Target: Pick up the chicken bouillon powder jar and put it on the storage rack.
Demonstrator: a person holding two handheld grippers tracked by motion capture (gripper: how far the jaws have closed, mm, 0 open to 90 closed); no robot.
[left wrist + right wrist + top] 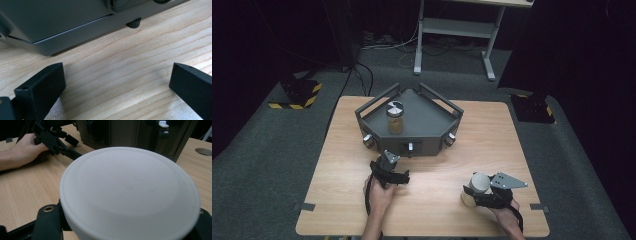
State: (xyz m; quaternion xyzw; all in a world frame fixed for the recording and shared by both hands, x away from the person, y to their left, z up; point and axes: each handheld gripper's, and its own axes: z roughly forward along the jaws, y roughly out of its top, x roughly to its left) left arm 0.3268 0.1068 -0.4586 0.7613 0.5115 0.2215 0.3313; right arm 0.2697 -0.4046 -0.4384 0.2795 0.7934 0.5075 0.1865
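White-lidded jar (477, 187) lying tilted at the near right of the wooden surface (492, 130), clamped between the jaws of the right gripper (472, 192), lid (130, 195) turned up and toward the middle of the surface. In the right gripper view, round white lid close up, black jaws pressed against both sides of it. Left gripper (389, 157) near the front middle, held by the left hand (379, 195), jaws spread wide with bare wood between them in the left gripper view, nothing held, pointing at the grey tray's (422, 112) front wall. Well apart from the held jar, 1 second jar (395, 118) with amber contents and a black-and-white patterned lid standing upright inside the grey tray. 3 round knobs along the tray's front faces.
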